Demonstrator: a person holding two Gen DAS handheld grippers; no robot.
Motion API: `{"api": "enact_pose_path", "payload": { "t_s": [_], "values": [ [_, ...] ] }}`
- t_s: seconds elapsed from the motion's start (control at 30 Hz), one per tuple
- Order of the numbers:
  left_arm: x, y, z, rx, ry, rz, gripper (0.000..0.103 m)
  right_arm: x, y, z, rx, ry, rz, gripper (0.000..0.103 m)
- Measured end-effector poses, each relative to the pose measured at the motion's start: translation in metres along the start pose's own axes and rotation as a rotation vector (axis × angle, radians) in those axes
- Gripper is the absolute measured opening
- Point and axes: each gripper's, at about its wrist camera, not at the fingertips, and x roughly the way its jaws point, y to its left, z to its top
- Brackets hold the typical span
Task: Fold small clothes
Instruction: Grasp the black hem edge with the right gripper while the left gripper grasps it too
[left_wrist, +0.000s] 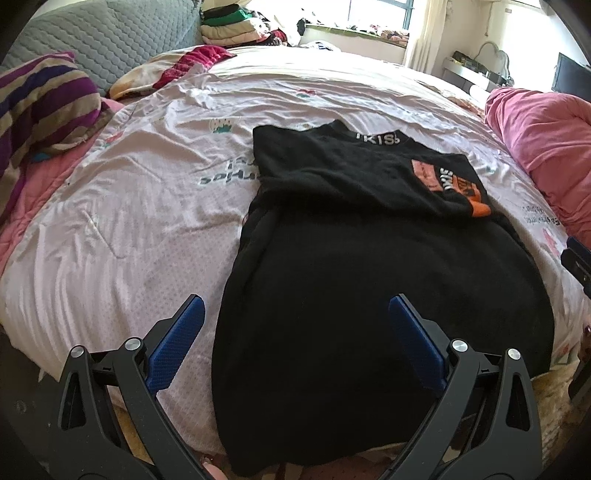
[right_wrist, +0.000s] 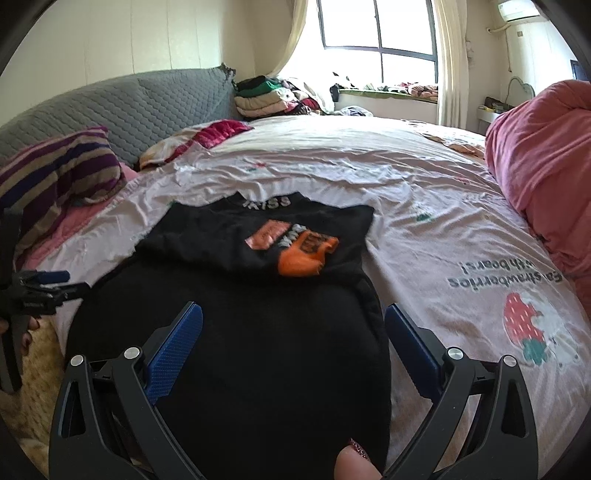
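A black top lies flat on the pale pink bedsheet, its collar with white letters at the far end. A folded-in sleeve with an orange and pink patch rests across its upper part. My left gripper is open, hovering over the near left part of the top with nothing between its fingers. In the right wrist view the same black top fills the foreground. There my right gripper is also open, over the near right edge. The left gripper shows at the left edge.
A striped pillow and grey quilted headboard lie to the left. A bulky pink quilt is bunched on the right. Stacked clothes sit at the far end under the window. A person's fingertip shows at the bottom.
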Motion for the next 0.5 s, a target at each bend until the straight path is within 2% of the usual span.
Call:
{"api": "enact_pose_path", "payload": {
  "t_s": [0.37,0.5],
  "values": [
    [0.002,0.024,-0.028,-0.055,0.033,-0.016,0.093,0.005,-0.005,-0.048,0.03,0.091,-0.042,0.098],
    [0.001,0.031,-0.033,-0.072,0.043,-0.038,0.092,0.005,-0.003,-0.056,0.024,0.099,-0.055,0.098]
  ]
}}
